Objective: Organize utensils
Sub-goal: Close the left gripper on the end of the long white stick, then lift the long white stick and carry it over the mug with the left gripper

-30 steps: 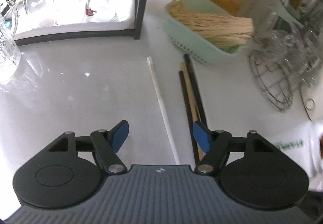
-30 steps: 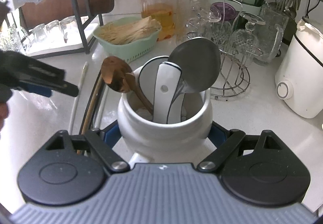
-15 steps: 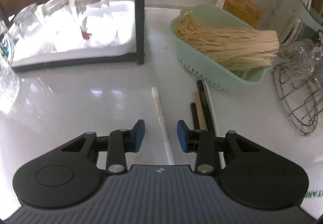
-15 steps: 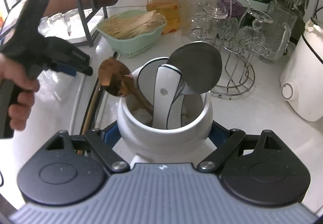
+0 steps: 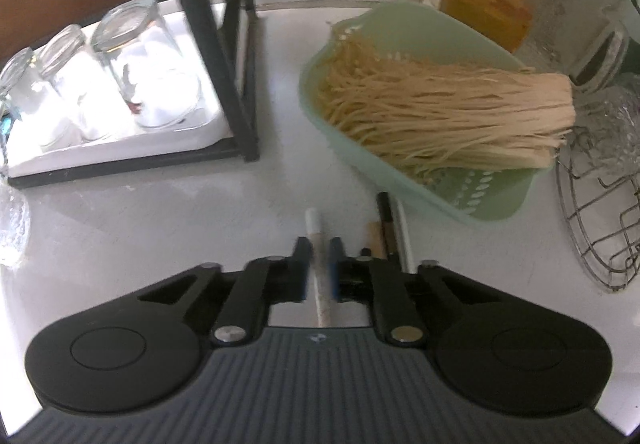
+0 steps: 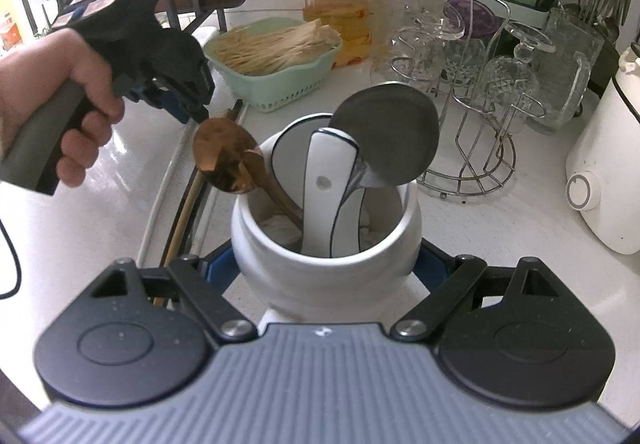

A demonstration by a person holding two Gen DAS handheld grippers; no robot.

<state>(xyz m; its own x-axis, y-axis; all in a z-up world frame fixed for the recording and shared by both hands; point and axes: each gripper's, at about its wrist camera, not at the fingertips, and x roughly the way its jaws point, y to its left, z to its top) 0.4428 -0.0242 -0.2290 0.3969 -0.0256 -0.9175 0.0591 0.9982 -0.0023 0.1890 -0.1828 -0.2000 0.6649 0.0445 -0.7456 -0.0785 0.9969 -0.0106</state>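
Note:
A white chopstick (image 5: pixel 313 222) lies on the white counter, and my left gripper (image 5: pixel 319 264) is closing its jaws on it, with the blue pads against both its sides. Just right of it lie dark and wooden chopsticks (image 5: pixel 384 228) and another white one (image 5: pixel 404 236). In the right wrist view a hand holds that left gripper (image 6: pixel 188 112) pointing down at the counter. My right gripper (image 6: pixel 322 268) is shut on a white ceramic jar (image 6: pixel 320 284). The jar holds a copper spoon (image 6: pixel 224 160), a white ceramic spoon (image 6: pixel 324 180) and a steel spoon (image 6: pixel 388 140).
A green basket (image 5: pixel 480 204) of pale sticks stands just beyond the chopsticks. Upturned glasses (image 5: pixel 132 56) sit on a white tray under a black rack post (image 5: pixel 224 44). A wire glass stand (image 6: pixel 472 124), a red-lidded jar (image 6: pixel 338 0) and a white appliance (image 6: pixel 604 164) stand to the right.
My left gripper moved forward along the white chopstick toward the basket while its jaws came together from wide apart onto it. The right gripper and the jar stayed put.

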